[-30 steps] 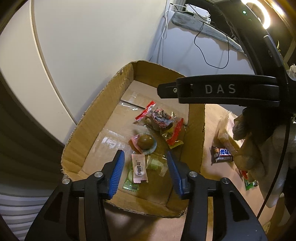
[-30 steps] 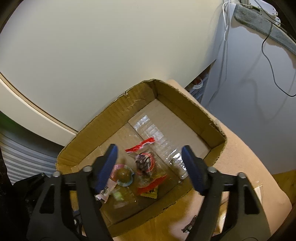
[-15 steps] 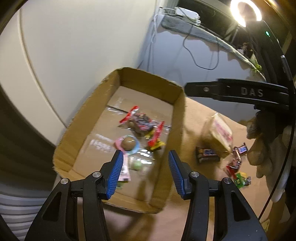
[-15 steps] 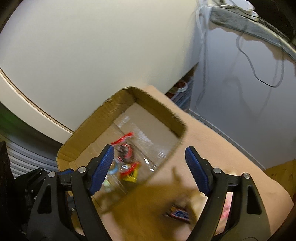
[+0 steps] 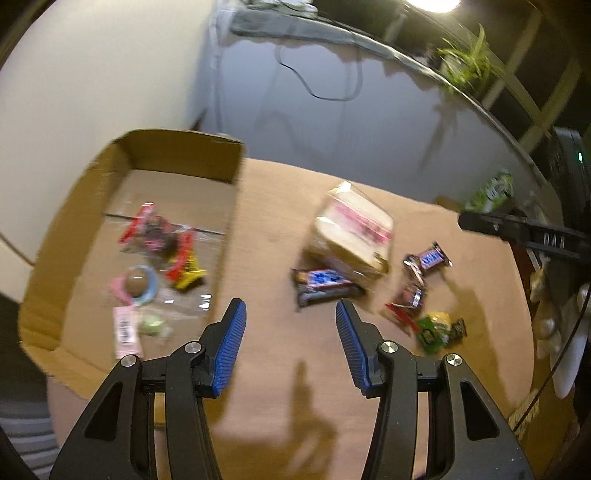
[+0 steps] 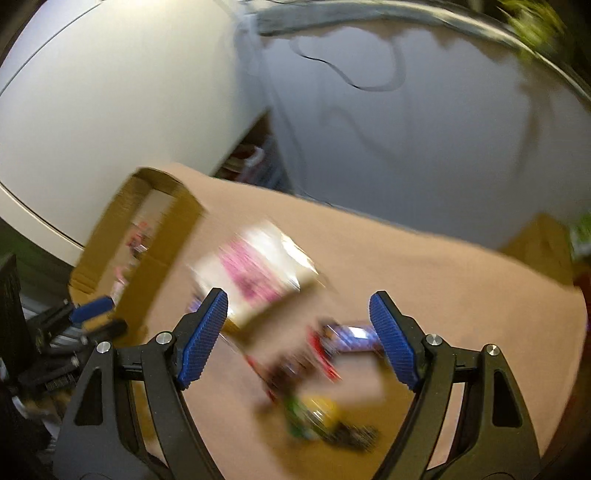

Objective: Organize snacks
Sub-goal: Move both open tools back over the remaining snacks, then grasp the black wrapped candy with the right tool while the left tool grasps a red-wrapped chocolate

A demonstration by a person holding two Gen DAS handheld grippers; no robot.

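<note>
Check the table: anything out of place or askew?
Yes. Several snacks lie loose outside the cardboard box: a clear-wrapped pack sitting tilted on a blue candy bar, plus small wrapped candies scattered beside them.

Dim, warm lamp (image 5: 432, 3) glare top; motion blur (esp. right wrist), fisheye edges.

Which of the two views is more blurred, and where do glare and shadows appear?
Right wrist view: stronger motion blur, the pink-printed packet and the small snacks smeared, only the right gripper sharp. Left wrist view: milder blur, the cardboard box and its snacks soft; lamp glare at the top edge; gripper shadows on the table. Both views show fisheye bending.
</note>
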